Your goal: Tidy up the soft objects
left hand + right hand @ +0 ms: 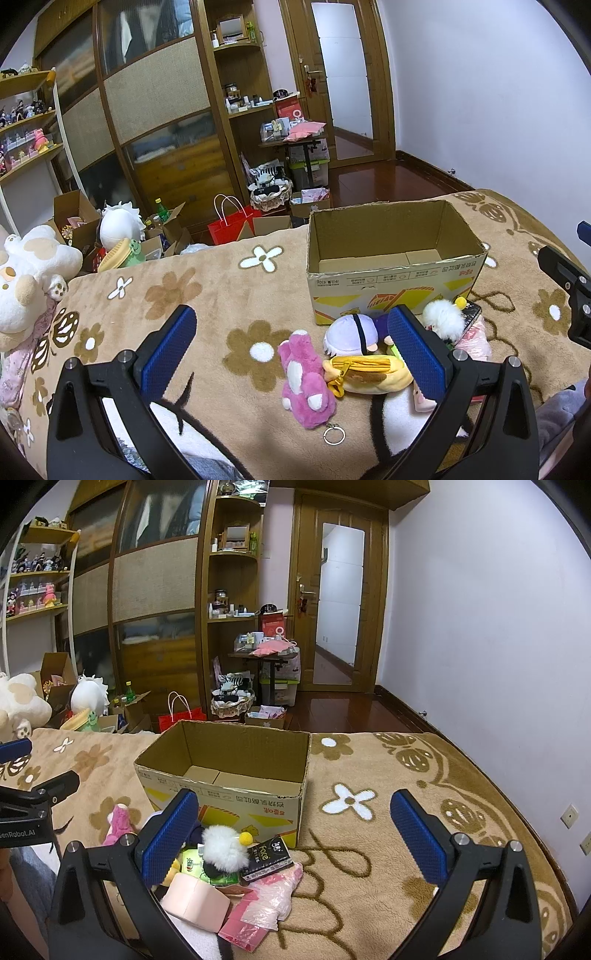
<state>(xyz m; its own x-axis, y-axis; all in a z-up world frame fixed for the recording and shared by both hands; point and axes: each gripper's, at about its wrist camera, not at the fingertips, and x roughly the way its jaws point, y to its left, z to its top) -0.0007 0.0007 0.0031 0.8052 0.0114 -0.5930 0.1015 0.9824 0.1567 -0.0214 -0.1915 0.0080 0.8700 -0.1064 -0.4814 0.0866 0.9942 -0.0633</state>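
Toys lie in a small heap on the bed's flowered brown blanket (221, 295), just in front of an open cardboard box (391, 258) whose inside shows only its bottom flaps. The pink plush (304, 380) lies at the heap's left edge, touching a yellow zip pouch (369, 373), with a lavender-capped doll (351, 334) behind them, near the box wall. A white fluffy pompom toy (225, 845) rests beside a black tissue pack (267, 854), with a peach-coloured block (195, 901) and pink plastic bags (269, 897) nearer the camera. The left hand-held gripper (291, 350) hangs above the heap with its blue pads wide apart, holding nothing. The right hand-held gripper (295, 840) is likewise spread open and empty, over the blanket right of the heap.
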